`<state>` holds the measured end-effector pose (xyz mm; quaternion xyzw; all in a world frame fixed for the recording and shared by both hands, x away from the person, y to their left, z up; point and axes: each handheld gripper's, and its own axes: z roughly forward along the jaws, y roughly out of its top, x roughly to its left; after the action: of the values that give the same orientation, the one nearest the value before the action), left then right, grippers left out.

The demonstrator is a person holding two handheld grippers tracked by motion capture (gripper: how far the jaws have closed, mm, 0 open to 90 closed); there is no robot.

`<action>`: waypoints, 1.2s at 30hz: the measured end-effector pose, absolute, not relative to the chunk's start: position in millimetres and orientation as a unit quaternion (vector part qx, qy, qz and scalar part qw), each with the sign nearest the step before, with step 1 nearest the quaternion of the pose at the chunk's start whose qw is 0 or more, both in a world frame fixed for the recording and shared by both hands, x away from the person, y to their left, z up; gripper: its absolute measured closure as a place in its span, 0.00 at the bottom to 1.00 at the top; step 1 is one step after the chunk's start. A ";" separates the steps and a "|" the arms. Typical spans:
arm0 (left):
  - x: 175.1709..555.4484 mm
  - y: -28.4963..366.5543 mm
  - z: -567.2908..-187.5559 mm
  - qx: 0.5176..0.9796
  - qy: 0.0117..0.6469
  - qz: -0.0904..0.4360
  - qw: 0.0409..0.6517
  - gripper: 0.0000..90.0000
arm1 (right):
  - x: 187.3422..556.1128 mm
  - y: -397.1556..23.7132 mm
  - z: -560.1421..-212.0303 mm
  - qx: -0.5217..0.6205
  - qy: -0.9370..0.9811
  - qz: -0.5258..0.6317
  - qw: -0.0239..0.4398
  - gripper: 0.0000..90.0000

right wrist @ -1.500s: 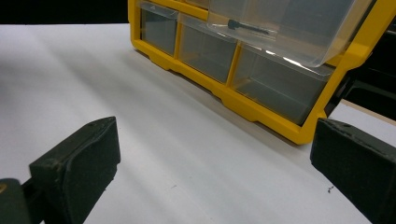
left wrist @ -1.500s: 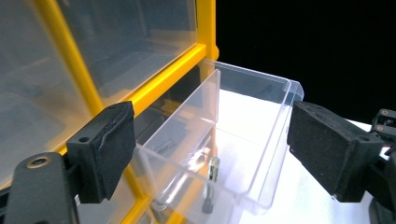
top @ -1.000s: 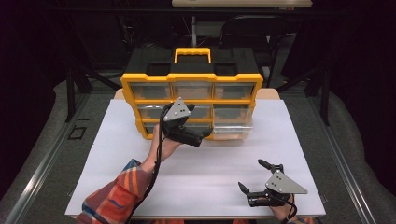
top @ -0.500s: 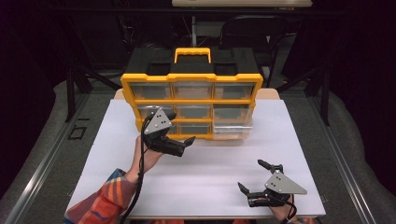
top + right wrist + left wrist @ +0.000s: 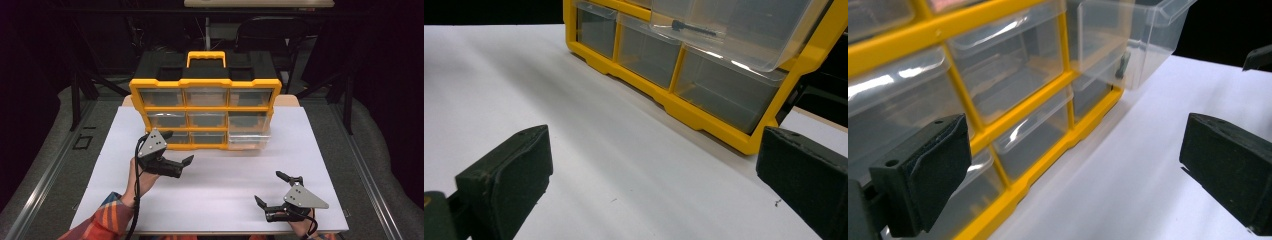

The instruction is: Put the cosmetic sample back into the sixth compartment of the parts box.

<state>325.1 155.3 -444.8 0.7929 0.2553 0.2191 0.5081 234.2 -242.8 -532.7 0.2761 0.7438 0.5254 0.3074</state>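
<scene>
A yellow organiser (image 5: pixel 205 107) with clear drawers stands at the back of the white table. Its middle-right drawer (image 5: pixel 249 134) is pulled out. The right gripper view shows a small black screw (image 5: pixel 694 28) lying in that drawer (image 5: pixel 729 35). My left gripper (image 5: pixel 179 146) hovers open just in front of the organiser's lower left drawers, with nothing between its fingers. In its own view the left gripper (image 5: pixel 1075 170) looks along the organiser's front (image 5: pixel 1013 95) toward the open drawer (image 5: pixel 1128 35). My right gripper (image 5: pixel 267 186) is open and empty near the table's front right, and the right gripper (image 5: pixel 649 185) faces the organiser (image 5: pixel 684 107).
The white tabletop (image 5: pixel 220 175) spreads between the two grippers and the organiser. A black case with a yellow handle (image 5: pixel 206 59) tops the organiser. Dark floor and stands surround the table.
My left gripper has drawn back from the organiser's front, moving left and toward the person, still open. The right gripper has stayed where it was.
</scene>
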 end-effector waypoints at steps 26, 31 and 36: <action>303.6 205.2 -509.9 0.794 0.316 0.186 0.485 0.00 | 233.6 -242.4 -533.1 0.277 0.745 0.524 0.307 0.01; 301.5 209.3 -518.3 0.792 0.324 0.182 0.484 0.00 | 233.5 -242.1 -533.2 0.277 0.745 0.524 0.307 0.01; 297.7 212.4 -526.7 0.793 0.328 0.181 0.480 0.00 | 233.5 -242.2 -533.2 0.277 0.745 0.524 0.307 0.01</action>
<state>297.7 212.4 -526.7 0.7934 0.3281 0.1810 0.4797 233.5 -242.2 -533.2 0.2774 0.7448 0.5236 0.3070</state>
